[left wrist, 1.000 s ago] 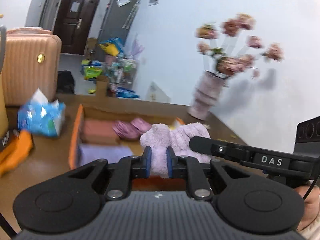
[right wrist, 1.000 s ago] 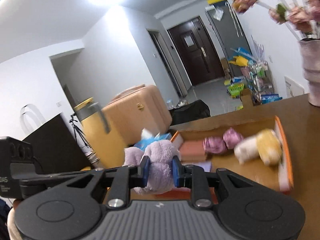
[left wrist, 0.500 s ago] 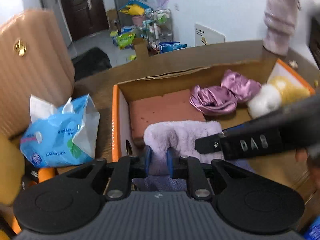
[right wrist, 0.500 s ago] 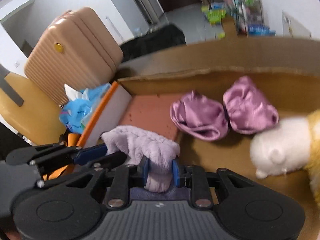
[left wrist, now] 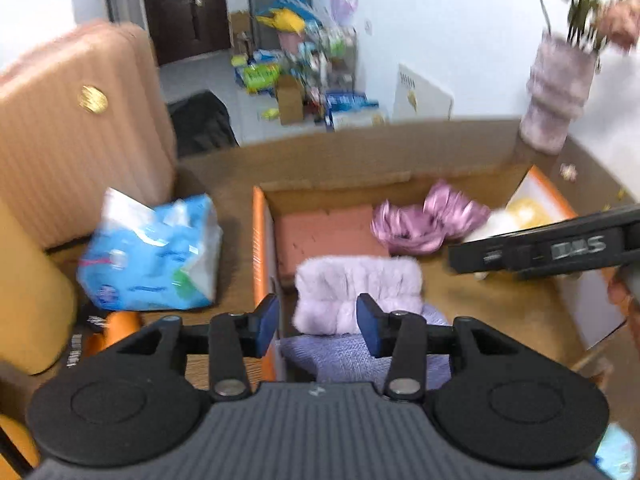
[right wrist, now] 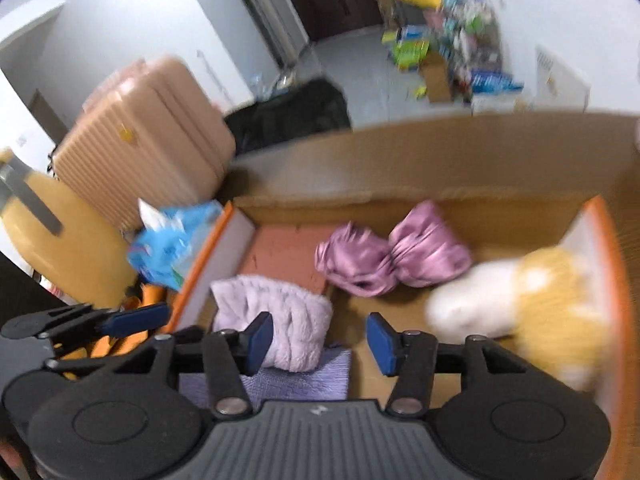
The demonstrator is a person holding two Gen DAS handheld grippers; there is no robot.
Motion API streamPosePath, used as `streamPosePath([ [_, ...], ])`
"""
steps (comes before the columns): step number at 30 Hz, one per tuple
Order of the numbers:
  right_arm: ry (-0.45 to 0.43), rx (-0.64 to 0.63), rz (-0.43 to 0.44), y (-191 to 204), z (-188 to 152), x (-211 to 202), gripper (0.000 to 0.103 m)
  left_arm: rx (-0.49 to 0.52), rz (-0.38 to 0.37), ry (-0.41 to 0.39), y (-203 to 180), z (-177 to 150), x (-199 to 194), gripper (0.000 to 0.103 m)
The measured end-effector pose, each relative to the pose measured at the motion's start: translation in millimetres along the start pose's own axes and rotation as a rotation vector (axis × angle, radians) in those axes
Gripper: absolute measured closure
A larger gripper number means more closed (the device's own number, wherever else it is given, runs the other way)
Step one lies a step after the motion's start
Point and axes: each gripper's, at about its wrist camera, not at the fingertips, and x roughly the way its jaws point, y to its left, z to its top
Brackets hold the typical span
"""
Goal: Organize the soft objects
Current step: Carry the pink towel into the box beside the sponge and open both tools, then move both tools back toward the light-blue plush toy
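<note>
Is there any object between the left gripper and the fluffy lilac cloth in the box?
Nothing visible is in the way. The left gripper is open, and the fluffy lilac cloth lies directly ahead between its fingers, in the cardboard box on a purple knitted cloth.

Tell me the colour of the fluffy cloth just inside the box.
Pale lilac fluffy cloth; clearest in the left wrist view.

Bare floor of the cardboard box (right wrist: 400, 204) is seen between the fluffy lilac cloth (right wrist: 280, 316) and the white and yellow plush toy (right wrist: 520, 304). The back is occupied by the pink satin pouches (right wrist: 392, 256), and the left side is closed by the orange-edged wall (right wrist: 204, 256).
</note>
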Motion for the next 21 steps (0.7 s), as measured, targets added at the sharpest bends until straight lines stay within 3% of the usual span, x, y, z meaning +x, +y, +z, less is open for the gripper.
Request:
streamPosePath([
  [2,-0.056,-0.021,-0.022,1.4,-1.1,-34.8,0.042,-0.02,-0.002,-0.056,2.2,0.8,-37.3,0.049],
  [6,-0.149,-0.098,-0.07,-0.2,-27.4,-120.0,0.036,-0.022,-0.035,-0.18,0.0,-13.0,-115.5,0.036],
  [10,-0.253,-0.156,-0.129,-7.1,-60.1,-195.4,0.026,-0.011,-0.042,-0.25,-13.0,-31.5,-170.4,0.034],
  [16,-0.35,-0.169,-0.138,-6.2,-110.0,-252.1,0.026,-0.012,-0.025,-0.316,-36.1,-67.3,-215.9,0.028],
  [18,-0.396,-0.181,-0.118,-2.2,-135.4,-263.4,0.024,-0.004,-0.049,-0.336,-42.7,-92.5,-224.2,0.02],
  [21,-0.45,-0.195,-0.103,2.2,-182.2,-271.2,0.023,-0.015,-0.072,-0.321,-52.0,-138.3,-231.5,0.02],
])
